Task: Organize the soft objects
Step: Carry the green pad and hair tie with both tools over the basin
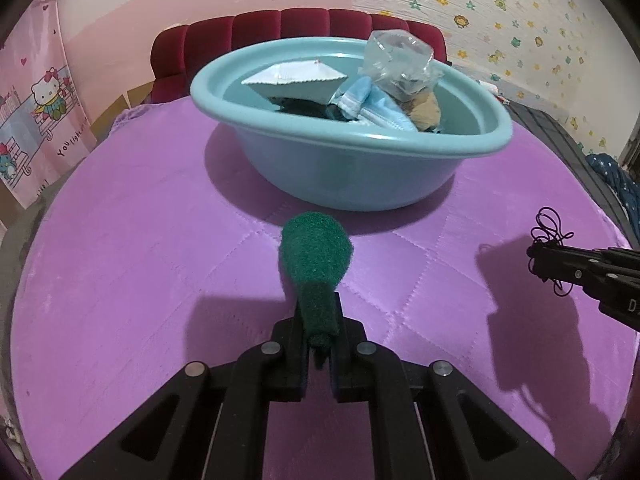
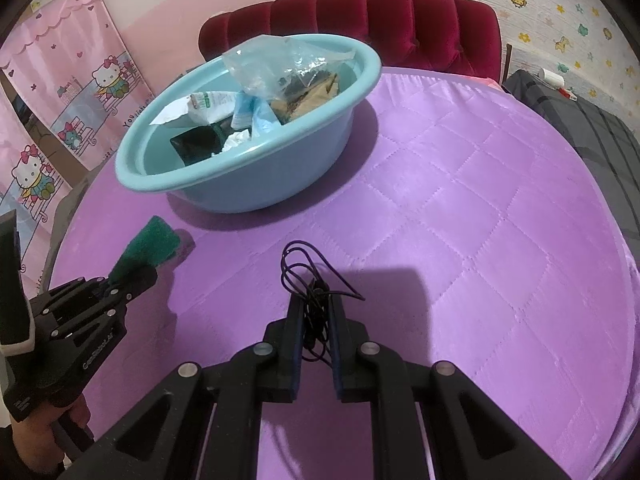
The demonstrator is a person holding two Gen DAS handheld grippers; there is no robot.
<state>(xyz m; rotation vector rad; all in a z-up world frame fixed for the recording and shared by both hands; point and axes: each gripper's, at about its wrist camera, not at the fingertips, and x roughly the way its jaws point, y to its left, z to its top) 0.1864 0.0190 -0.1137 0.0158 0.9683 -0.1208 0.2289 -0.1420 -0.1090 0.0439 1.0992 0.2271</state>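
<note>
From the left wrist view, the left gripper (image 1: 318, 320) has its jaws pinching a green scouring pad (image 1: 316, 264), which sticks out forward, its free end fanned wide and lifted above the purple quilted bed cover (image 1: 140, 260). Just beyond the pad stands a light blue basin (image 1: 360, 148), resting on the cover. Inside it lie a white packet (image 1: 296, 80), a blue face mask (image 1: 368, 104), a crumpled clear plastic bag (image 1: 396, 60) and a tan soft item (image 1: 424, 112). At the right edge the right gripper (image 1: 538, 258) reaches in, a thin black cord (image 1: 550, 224) looping out of its tip.

From the right wrist view, the right gripper (image 2: 316, 304) has its jaws pressed on the black cord (image 2: 308, 264), whose loops spill forward over the cover (image 2: 480, 220). At lower left the left gripper (image 2: 132, 276) holds the green pad (image 2: 148, 244), with a hand (image 2: 36, 444) around its handle. The basin (image 2: 248, 176) sits behind both, near the red padded headboard (image 2: 400, 16).
</note>
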